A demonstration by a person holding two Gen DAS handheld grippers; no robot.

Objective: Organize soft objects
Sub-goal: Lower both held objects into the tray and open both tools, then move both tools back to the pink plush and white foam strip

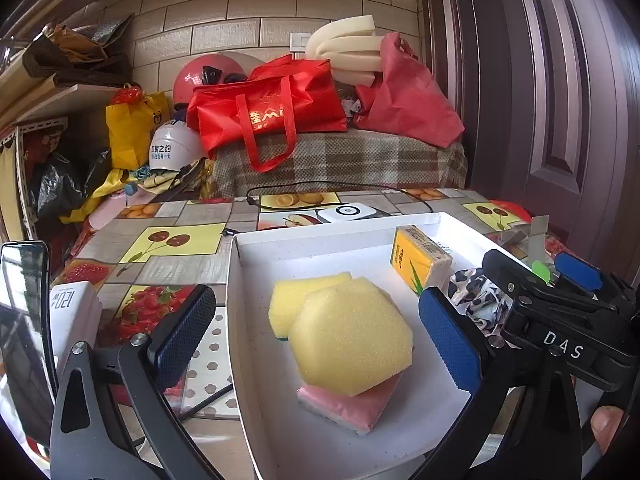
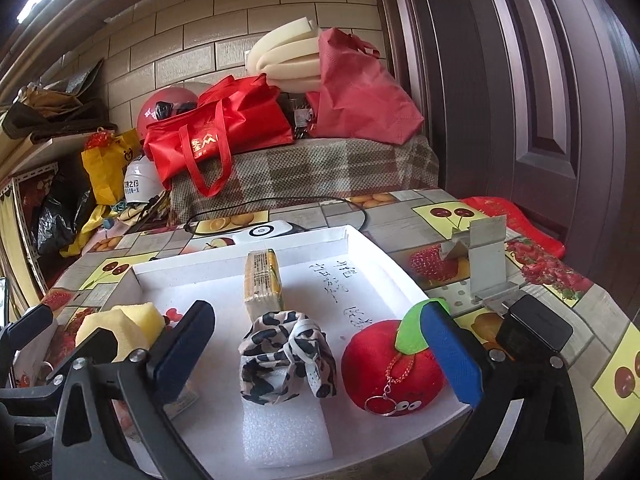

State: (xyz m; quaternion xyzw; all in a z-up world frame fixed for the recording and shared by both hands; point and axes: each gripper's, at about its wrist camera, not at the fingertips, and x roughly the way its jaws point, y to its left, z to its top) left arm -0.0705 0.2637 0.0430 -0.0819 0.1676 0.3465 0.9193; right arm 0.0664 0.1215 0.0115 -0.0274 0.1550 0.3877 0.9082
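Note:
A white tray (image 1: 256, 248) lies on the fruit-patterned table. In it, two yellow sponges (image 1: 348, 332) lie stacked on a pink packet (image 1: 352, 404), with a yellow tissue pack (image 1: 416, 258) behind. My left gripper (image 1: 316, 340) is open above the sponges, empty. In the right wrist view the tray (image 2: 360, 240) holds a leopard-print cloth (image 2: 286, 356) on a white foam block (image 2: 286, 428), a red plush apple (image 2: 390, 364) and the tissue pack (image 2: 262, 280). My right gripper (image 2: 320, 352) is open over the cloth and apple, empty.
A white power bank (image 1: 348, 211) with a black cable lies behind the tray. A metal bracket (image 2: 486, 264) stands on the table at the right. Red bags (image 1: 268, 112), helmets and foam pile up on the covered bench behind. A dark door is at right.

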